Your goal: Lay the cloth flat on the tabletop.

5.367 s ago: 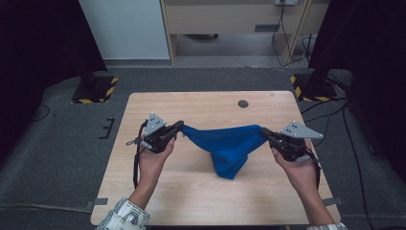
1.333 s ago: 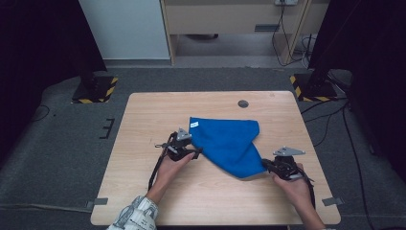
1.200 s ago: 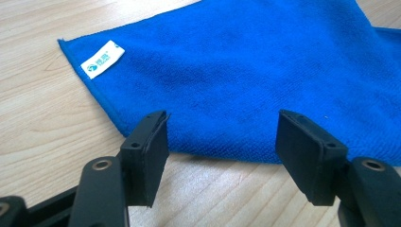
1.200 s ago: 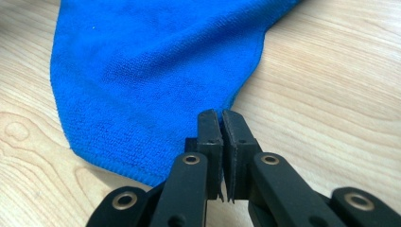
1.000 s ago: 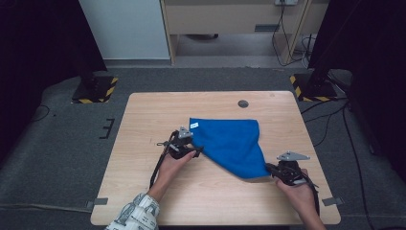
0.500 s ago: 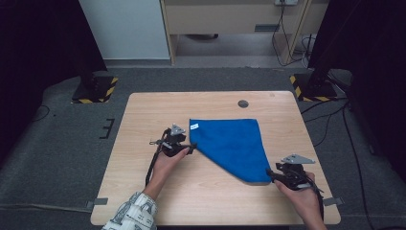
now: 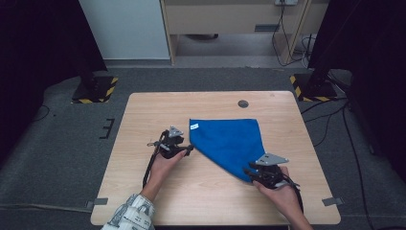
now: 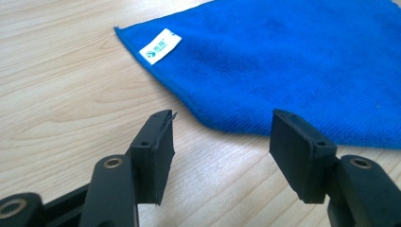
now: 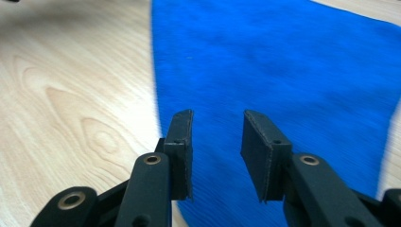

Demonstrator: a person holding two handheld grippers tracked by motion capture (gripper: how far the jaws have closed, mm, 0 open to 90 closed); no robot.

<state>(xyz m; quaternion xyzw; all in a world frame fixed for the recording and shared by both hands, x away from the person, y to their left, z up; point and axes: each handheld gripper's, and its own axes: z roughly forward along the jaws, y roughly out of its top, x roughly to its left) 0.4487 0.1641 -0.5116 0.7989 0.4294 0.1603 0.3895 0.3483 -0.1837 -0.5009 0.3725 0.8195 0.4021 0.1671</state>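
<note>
A blue cloth (image 7: 230,143) lies flat on the wooden table (image 7: 143,124), folded into a triangle, with a white label (image 7: 194,126) at its far left corner. My left gripper (image 7: 187,151) rests just left of the cloth's slanted edge, open, nothing between its jaws. In the left gripper view the cloth (image 8: 293,61) and its label (image 8: 160,46) lie just beyond the open left gripper (image 8: 220,142). My right gripper (image 7: 249,171) sits at the cloth's near tip, open. In the right gripper view the right gripper (image 9: 216,127) hovers over the cloth (image 9: 283,71) with a gap between its jaws.
A small dark round disc (image 7: 243,103) sits near the table's far edge. Bare wood stretches to the left and front of the cloth. Dark stands with yellow-black striped bases (image 7: 95,91) flank the table on the floor.
The cloth, held up between both grippers at first, was laid flat. Over the last second my right gripper drew toward the near right and opened; my left gripper let go and backed off leftward.
</note>
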